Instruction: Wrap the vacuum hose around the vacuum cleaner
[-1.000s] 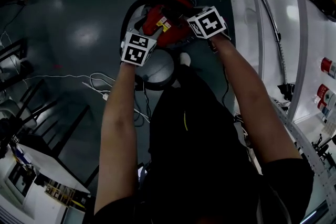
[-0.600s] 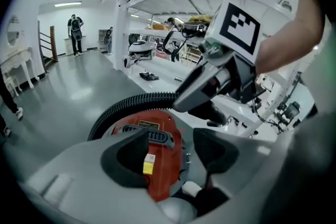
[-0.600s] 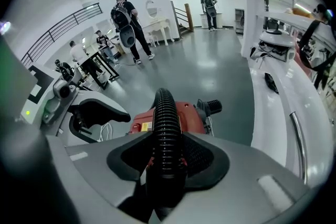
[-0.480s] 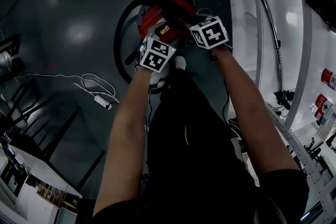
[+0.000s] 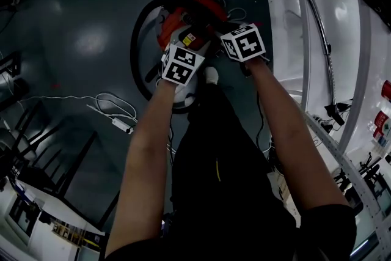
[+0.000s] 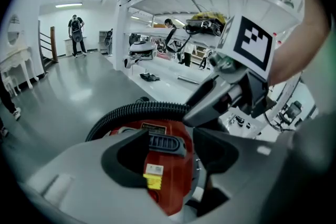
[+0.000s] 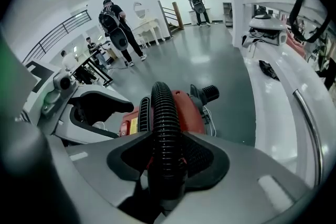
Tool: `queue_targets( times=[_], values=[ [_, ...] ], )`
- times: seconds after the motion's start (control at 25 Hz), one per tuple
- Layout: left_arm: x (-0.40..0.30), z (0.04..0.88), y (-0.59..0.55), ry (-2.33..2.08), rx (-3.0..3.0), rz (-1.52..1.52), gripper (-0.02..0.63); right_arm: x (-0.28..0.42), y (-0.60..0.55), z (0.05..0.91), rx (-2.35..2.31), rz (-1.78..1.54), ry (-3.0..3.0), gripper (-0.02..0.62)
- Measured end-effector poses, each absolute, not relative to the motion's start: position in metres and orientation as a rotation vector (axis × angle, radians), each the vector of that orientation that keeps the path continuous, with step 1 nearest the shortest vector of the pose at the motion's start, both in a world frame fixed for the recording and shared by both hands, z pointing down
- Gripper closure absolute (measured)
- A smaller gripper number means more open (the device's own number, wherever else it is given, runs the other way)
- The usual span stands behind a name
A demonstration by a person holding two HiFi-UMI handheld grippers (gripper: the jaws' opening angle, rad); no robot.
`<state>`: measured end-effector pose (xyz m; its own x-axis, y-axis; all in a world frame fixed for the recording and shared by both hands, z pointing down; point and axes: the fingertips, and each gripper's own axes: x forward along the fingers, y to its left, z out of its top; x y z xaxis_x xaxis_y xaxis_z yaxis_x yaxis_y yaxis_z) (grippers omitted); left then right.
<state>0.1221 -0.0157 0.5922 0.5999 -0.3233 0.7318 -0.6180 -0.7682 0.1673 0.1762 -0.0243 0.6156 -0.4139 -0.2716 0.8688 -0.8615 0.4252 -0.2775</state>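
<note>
The red vacuum cleaner (image 5: 194, 14) stands on the dark floor in front of my feet. Its black ribbed hose (image 5: 135, 53) loops out to the left and arches over the red body. My right gripper (image 7: 168, 161) is shut on the hose (image 7: 165, 123), which runs straight out between its jaws toward the vacuum (image 7: 190, 110). My left gripper (image 6: 171, 159) hangs open just above the red top (image 6: 167, 165), with nothing between its pads. In the left gripper view the hose (image 6: 137, 110) curves behind the vacuum to the right gripper (image 6: 227, 93).
A white bench (image 5: 287, 15) runs along the right, with a metal wand tube (image 5: 317, 21) lying on it. White cables (image 5: 113, 108) trail on the floor at the left. Dark chair frames (image 5: 36, 150) stand at lower left. People stand far off (image 7: 116, 26).
My left gripper has moved right, in toward the vacuum's top. The hose loop at the left has spread wider. The right gripper has kept its hold and barely shifted.
</note>
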Motion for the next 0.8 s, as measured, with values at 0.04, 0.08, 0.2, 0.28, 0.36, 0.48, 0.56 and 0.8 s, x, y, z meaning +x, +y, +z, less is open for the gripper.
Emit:
queue_targets(
  times=[0.04, 0.08, 0.2, 0.28, 0.36, 0.48, 0.56, 0.8],
  values=[
    [0.124, 0.594, -0.015, -0.749, 2.422, 0.979, 0.341, 0.176, -0.023, 0.618, 0.961, 0.979, -1.908, 0.423],
    [0.127, 0.594, -0.015, -0.748, 2.418, 0.959, 0.341, 0.177, -0.022, 0.620, 0.962, 0.998, -1.910, 0.423],
    [0.134, 0.597, -0.014, -0.732, 2.410, 0.909, 0.339, 0.179, -0.022, 0.626, 0.964, 1.090, -1.915, 0.423],
    [0.139, 0.600, -0.006, -0.689, 2.415, 0.905, 0.337, 0.179, -0.020, 0.629, 0.953, 1.154, -1.910, 0.423],
    [0.146, 0.603, 0.004, -0.638, 2.422, 0.896, 0.337, 0.179, -0.015, 0.632, 0.929, 1.207, -1.902, 0.423],
    [0.156, 0.605, 0.018, -0.578, 2.429, 0.864, 0.337, 0.179, -0.010, 0.635, 0.894, 1.281, -1.900, 0.425],
    [0.162, 0.608, 0.027, -0.545, 2.427, 0.847, 0.336, 0.178, -0.006, 0.635, 0.876, 1.333, -1.904, 0.426],
    [0.172, 0.621, 0.048, -0.492, 2.353, 0.765, 0.328, 0.170, 0.005, 0.629, 0.799, 1.403, -1.935, 0.433]
  ],
)
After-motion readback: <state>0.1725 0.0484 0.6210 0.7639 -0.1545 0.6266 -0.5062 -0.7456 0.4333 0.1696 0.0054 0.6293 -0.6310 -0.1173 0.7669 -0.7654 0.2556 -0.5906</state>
